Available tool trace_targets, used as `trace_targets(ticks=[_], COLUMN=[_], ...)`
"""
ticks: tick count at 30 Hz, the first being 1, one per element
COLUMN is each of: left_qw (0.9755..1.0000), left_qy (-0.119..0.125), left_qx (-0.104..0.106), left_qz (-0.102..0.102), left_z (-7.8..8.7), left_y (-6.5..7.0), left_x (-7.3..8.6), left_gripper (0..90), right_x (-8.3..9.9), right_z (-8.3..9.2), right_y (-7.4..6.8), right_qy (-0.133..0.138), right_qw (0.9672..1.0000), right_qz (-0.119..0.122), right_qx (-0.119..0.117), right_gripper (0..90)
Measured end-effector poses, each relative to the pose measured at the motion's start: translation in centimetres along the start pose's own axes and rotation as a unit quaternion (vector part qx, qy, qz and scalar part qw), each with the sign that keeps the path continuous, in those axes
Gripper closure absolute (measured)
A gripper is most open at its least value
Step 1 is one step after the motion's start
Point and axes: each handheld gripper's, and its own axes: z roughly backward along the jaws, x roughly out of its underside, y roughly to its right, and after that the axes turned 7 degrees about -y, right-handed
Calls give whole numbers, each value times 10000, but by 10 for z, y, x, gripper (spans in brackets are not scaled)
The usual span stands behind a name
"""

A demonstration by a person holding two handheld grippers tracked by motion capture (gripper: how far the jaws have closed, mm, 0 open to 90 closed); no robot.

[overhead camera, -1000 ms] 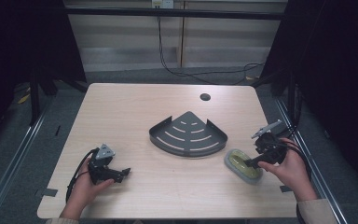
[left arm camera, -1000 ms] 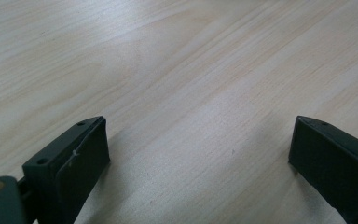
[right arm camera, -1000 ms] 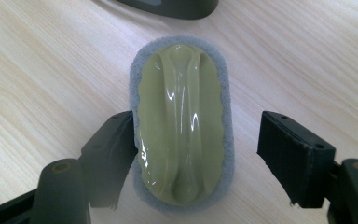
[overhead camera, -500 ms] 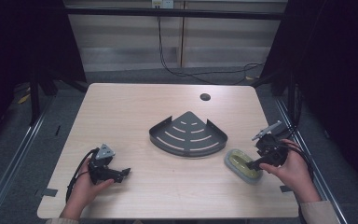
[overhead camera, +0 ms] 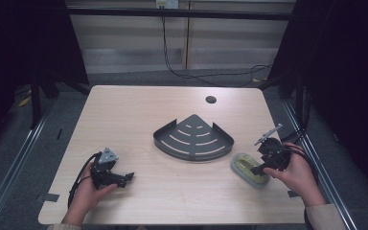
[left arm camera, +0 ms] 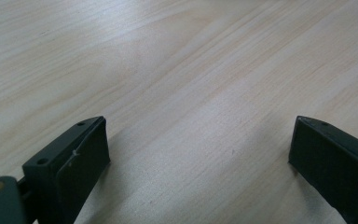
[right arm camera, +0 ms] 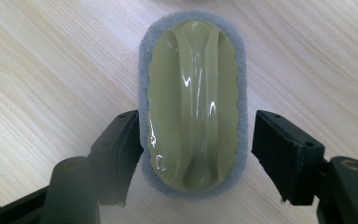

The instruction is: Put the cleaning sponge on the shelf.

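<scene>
Scrubber sponge (overhead camera: 250,169), green plastic grip on a grey pad, lies flat at the table's (overhead camera: 139,115) right front, near the dark corner rack (overhead camera: 194,139) but apart from it.

High view: right gripper (overhead camera: 263,165) is down over the sponge; left gripper (overhead camera: 124,178) rests near the left front edge w/ nothing by it.

Left gripper view: jaws wide apart, bare wood between.

Right gripper view: jaws have just been closing, sponge between them. One pad touches the foam edge, the other is a gap off, so no clamp yet.

Risks: the uneven contact could shove the sponge sideways; squeezing soft foam alone, or the glossy grip, could let it slip or tilt on lifting.
</scene>
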Motion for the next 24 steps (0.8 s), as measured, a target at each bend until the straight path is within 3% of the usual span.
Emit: trace_targets(ticks=[24], left_qw=[10000], left_qy=[19], left_qx=[5], left_qz=[3], left_z=[0], left_y=[0], left_x=[0], left_gripper=[44], right_x=[-26], right_z=[-14], right_y=[0], right_qy=[-598], right_qw=[9980], right_qz=[200], right_qx=[11], right_gripper=[482])
